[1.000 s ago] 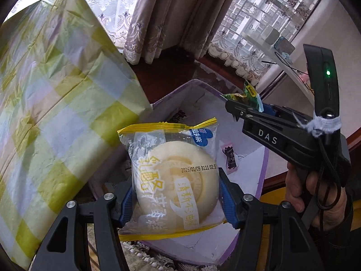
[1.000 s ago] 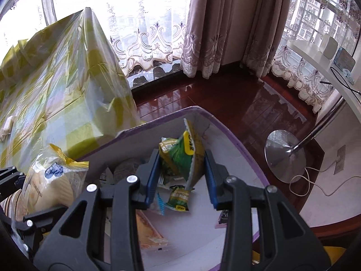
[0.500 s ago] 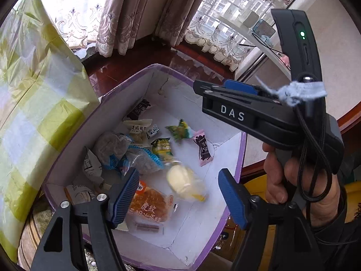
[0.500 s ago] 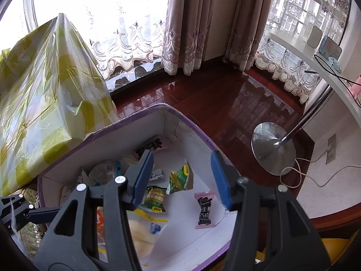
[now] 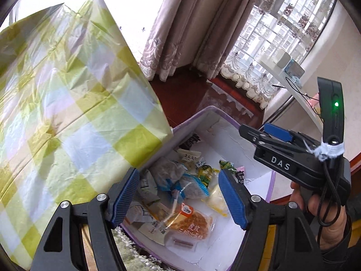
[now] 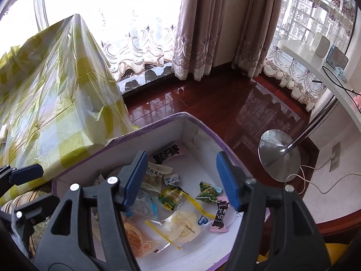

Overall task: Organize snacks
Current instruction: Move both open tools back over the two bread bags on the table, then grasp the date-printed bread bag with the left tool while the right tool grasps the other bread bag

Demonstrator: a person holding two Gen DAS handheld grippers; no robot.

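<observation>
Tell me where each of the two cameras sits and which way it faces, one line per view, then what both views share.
Left wrist view: sits on the left gripper, looks steeply down into the purple-edged box of snacks; shows its own open jaws, plus the right gripper and the hand holding it.
Right wrist view: sits on the right gripper, looks down into the same box; shows its own open jaws, just opened, nothing between them, and the left gripper's tips at the left edge.
Shared: the box, the round bun packet, the checked cloth, the curtains.
</observation>
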